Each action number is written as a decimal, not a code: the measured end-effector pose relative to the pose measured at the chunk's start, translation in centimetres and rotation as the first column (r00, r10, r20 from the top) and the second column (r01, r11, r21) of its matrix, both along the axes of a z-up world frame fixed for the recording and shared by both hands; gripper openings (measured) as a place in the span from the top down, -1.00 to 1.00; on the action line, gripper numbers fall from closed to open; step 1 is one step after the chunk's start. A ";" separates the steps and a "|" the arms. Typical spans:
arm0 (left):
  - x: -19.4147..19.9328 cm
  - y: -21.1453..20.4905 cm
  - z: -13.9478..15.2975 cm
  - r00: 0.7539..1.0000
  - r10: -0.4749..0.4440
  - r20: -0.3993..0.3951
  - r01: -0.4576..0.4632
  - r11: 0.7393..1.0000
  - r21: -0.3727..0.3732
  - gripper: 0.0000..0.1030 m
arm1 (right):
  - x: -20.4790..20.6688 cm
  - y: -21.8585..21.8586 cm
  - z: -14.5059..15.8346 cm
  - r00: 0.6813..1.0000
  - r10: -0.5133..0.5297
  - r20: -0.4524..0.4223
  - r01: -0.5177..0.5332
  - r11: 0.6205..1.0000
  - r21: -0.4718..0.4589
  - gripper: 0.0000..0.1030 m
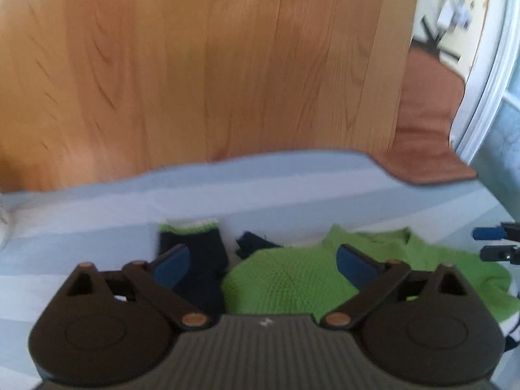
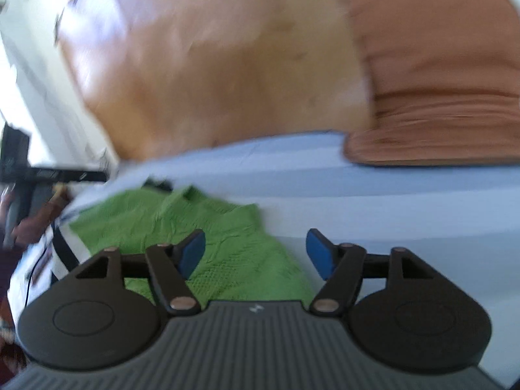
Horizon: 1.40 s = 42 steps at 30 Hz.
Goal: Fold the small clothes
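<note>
Both grippers spread wide over small knitwear on a pale blue striped sheet

Wooden floor fills the far background, a rust-brown rug at its right edge beside the sheet; the green knitted garment lies crumpled on the sheet, near side under the left gripper, whose jaws stand apart with nothing between them; a navy mitten with a green cuff lies just left of the garment, a second dark piece just beside it; the right gripper is likewise open and empty, its left finger over the garment's edge, its right over bare sheet; both views are blurred.
</note>
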<state>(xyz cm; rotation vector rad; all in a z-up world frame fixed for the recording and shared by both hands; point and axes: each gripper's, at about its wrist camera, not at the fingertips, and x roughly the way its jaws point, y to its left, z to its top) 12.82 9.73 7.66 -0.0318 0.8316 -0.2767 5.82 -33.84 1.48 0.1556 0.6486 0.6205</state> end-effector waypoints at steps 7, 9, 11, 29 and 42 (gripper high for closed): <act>0.0 -1.7 -4.1 0.987 -0.129 -0.093 0.130 0.991 0.014 0.06 | 2.8 4.7 -2.1 0.990 0.131 -0.043 -0.134 0.987 -0.086 -0.44; -0.9 -2.1 -3.9 0.991 -0.119 -0.063 0.123 0.991 0.059 0.45 | 2.4 5.7 -2.0 0.988 0.152 -0.016 -0.153 0.981 -0.116 -0.12; -1.7 -2.1 -3.6 0.994 -0.106 -0.038 0.108 0.992 0.061 0.64 | 1.6 6.6 -1.9 0.986 0.167 -0.003 -0.165 0.974 -0.154 0.68; -20.6 -3.3 15.9 0.727 0.036 0.686 -0.042 0.999 -0.008 0.72 | -16.1 7.0 16.2 0.660 0.011 0.751 0.158 0.976 -0.153 0.72; -34.7 -7.5 25.9 0.291 0.183 0.939 -0.223 0.967 -0.119 0.73 | -24.6 6.0 29.9 0.244 -0.042 0.969 0.273 0.962 -0.027 0.73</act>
